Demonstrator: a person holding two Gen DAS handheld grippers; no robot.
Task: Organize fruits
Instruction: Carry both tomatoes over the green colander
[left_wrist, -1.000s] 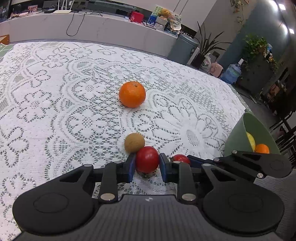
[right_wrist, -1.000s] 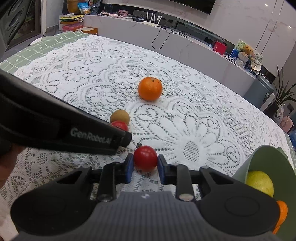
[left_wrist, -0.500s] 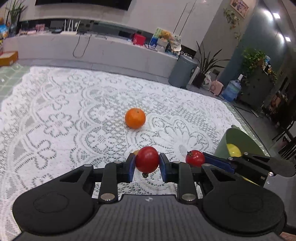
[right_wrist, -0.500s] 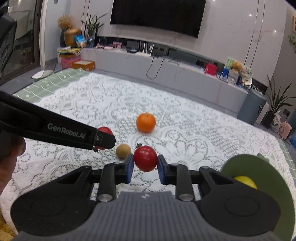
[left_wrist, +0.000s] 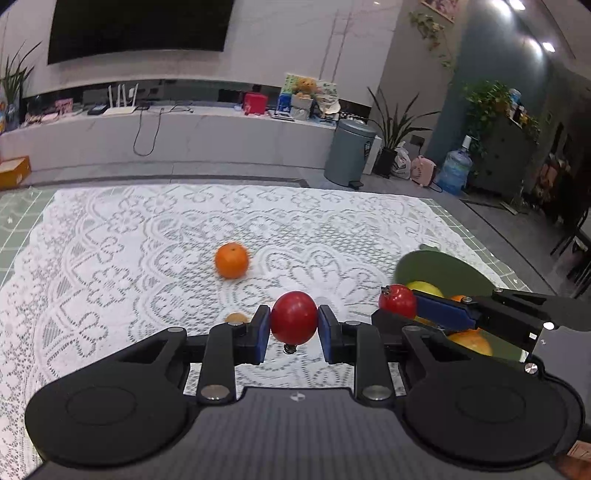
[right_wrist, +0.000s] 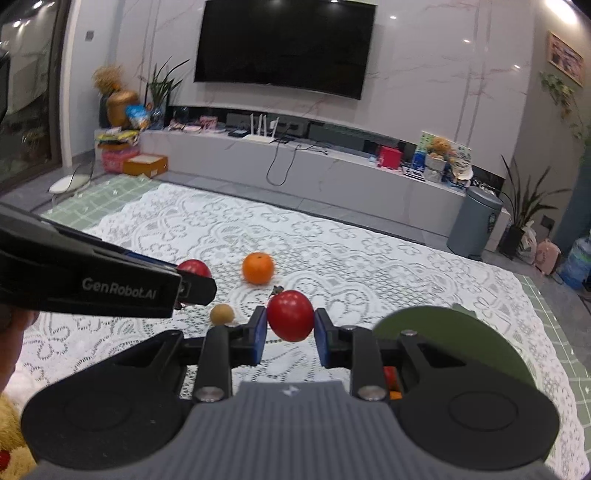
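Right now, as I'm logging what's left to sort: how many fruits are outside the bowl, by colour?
Red fruits: 2
Orange: 1
Brown fruit: 1
Total: 4

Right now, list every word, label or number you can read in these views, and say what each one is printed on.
"GenRobot.AI": white lettering on the side of the left claw, seen in the right wrist view.
The boxes and packages on the long shelf under the television: print too small and blurred to read.
The framed picture high on the wall: nothing legible.
The grey bin: a small dark label, unreadable.
No other text shows.
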